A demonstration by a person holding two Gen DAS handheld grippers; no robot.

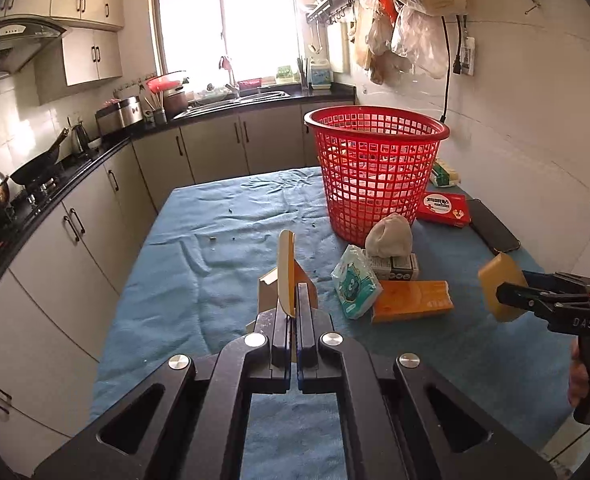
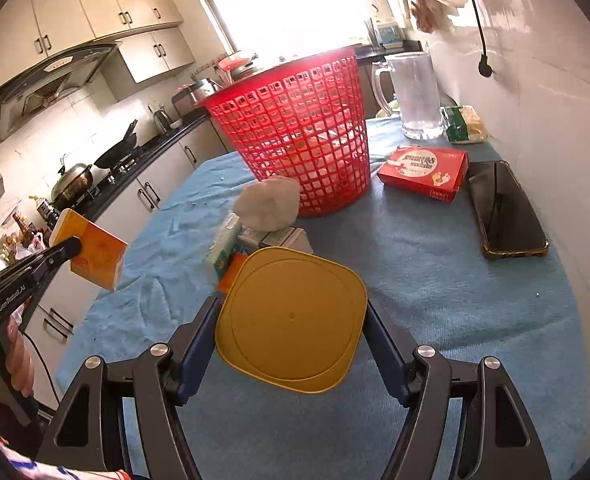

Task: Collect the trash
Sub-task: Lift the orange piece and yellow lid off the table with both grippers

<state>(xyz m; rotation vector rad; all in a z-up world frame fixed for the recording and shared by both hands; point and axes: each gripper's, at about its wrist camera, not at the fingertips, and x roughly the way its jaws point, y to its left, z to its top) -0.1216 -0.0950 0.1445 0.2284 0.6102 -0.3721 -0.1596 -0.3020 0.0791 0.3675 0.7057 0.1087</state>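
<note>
My left gripper (image 1: pixel 293 300) is shut on a flattened orange carton (image 1: pixel 287 272), held edge-on above the blue cloth; in the right wrist view this carton (image 2: pixel 95 254) hangs at the left. My right gripper (image 2: pixel 293 304) grips a yellow rounded-square plastic tub (image 2: pixel 291 320) by its sides, pads pressed on it, clear of the table. The left wrist view shows that tub (image 1: pixel 501 286) at the right edge. The red mesh basket (image 1: pixel 375 176) stands upright at the back of the table, with pale litter inside. In front of it lie a white crumpled wad (image 1: pixel 389 236), a tissue pack (image 1: pixel 355 284) and an orange box (image 1: pixel 413 300).
A red flat box (image 2: pixel 425 172), a dark phone (image 2: pixel 507 216), a glass mug (image 2: pixel 415 96) and a food bag (image 2: pixel 465 124) lie along the right wall. Kitchen counters with a wok (image 1: pixel 39 166) run on the left. A person's hand shows on each handle.
</note>
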